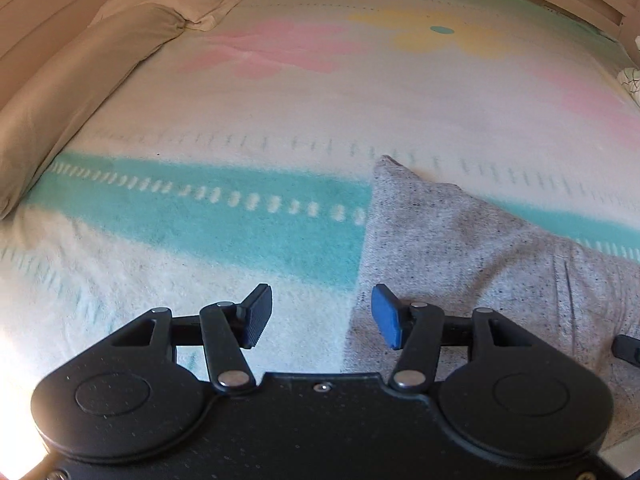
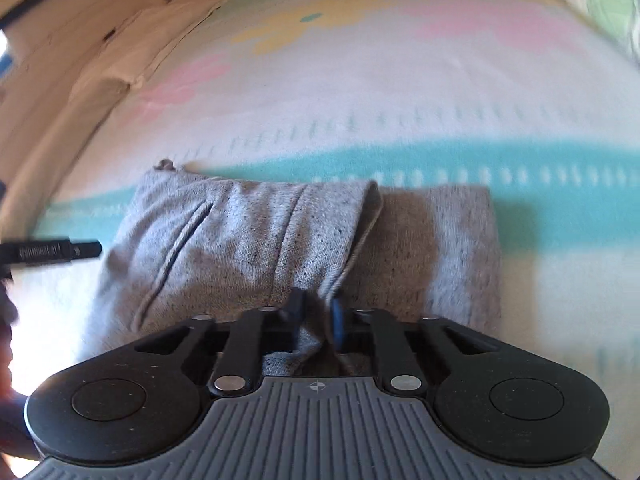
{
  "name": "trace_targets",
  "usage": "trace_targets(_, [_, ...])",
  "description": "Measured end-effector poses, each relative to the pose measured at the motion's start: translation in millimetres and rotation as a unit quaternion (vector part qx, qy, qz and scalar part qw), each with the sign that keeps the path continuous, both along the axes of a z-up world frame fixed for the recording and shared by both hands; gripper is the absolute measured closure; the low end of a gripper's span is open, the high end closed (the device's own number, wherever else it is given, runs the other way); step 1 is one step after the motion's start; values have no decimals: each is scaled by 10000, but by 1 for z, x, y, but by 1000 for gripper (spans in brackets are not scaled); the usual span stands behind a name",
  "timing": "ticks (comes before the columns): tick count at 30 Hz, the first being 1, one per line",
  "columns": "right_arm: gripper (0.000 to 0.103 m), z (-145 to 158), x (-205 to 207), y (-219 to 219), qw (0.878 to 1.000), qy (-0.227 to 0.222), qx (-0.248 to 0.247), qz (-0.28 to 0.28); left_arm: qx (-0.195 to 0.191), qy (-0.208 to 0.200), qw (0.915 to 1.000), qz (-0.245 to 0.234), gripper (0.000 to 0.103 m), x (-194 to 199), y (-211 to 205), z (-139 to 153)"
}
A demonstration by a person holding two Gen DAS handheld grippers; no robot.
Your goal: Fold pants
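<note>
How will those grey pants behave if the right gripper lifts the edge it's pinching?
Likely floppy: the grey pants lie in soft creases, bunching between the right gripper fingers. Probably light, thin knit. The folded layers may slide apart, since the left gripper hangs open, pinning nothing.

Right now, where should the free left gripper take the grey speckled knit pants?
Left gripper, open, straddles the grey speckled knit pants' left edge. Take that straight edge from the left, low along the blanket; right gripper already pinches the near edge.

Pants (image 2: 248, 236) on blanket (image 1: 280, 112), pillows (image 1: 60, 92) along its left edge
</note>
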State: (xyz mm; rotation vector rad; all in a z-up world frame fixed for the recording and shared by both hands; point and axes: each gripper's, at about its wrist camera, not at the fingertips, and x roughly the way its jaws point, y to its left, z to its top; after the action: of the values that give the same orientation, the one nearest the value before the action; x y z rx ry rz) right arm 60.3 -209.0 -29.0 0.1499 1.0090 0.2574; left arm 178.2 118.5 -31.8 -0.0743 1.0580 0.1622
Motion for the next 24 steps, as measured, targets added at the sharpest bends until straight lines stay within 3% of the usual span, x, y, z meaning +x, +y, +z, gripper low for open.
trace_targets(3, [97, 25, -13, 10, 9979, -533, -211, 288, -41, 40, 9999, 163, 43, 3, 11, -1])
trace_targets(6, [98, 59, -22, 5, 9931, -1090, 94, 430, -79, 13, 9996, 287, 43, 2, 18, 2])
trace_targets(9, [98, 81, -25, -11, 9899, -1304, 363, 433, -121, -36, 9993, 338, 43, 2, 20, 8])
trace_targets(13, [98, 75, -25, -39, 9928, -1197, -56, 50, -182, -118, 9995, 232, 43, 0, 17, 14])
trace_targets(17, [97, 28, -6, -56, 9988, -264, -321, -263, -179, -123, 9998, 15, 43, -1, 5, 15])
trace_targets(19, [97, 5, 1, -51, 9970, 143, -727, -238, -175, -103, 9997, -129, 43, 0, -5, 14])
trace_targets(22, [96, 2, 0, -45, 9949, 47, -956, -321, -149, -146, 9991, -364, 43, -3, -17, 16])
trace_targets(23, [96, 13, -2, -46, 9935, -267, -992, -494, -142, -167, 9987, -463, 43, -5, -22, 17])
trace_targets(24, [96, 13, -2, -46, 9935, -267, -992, -494, -139, -201, 9980, -586, 43, -6, -28, 19])
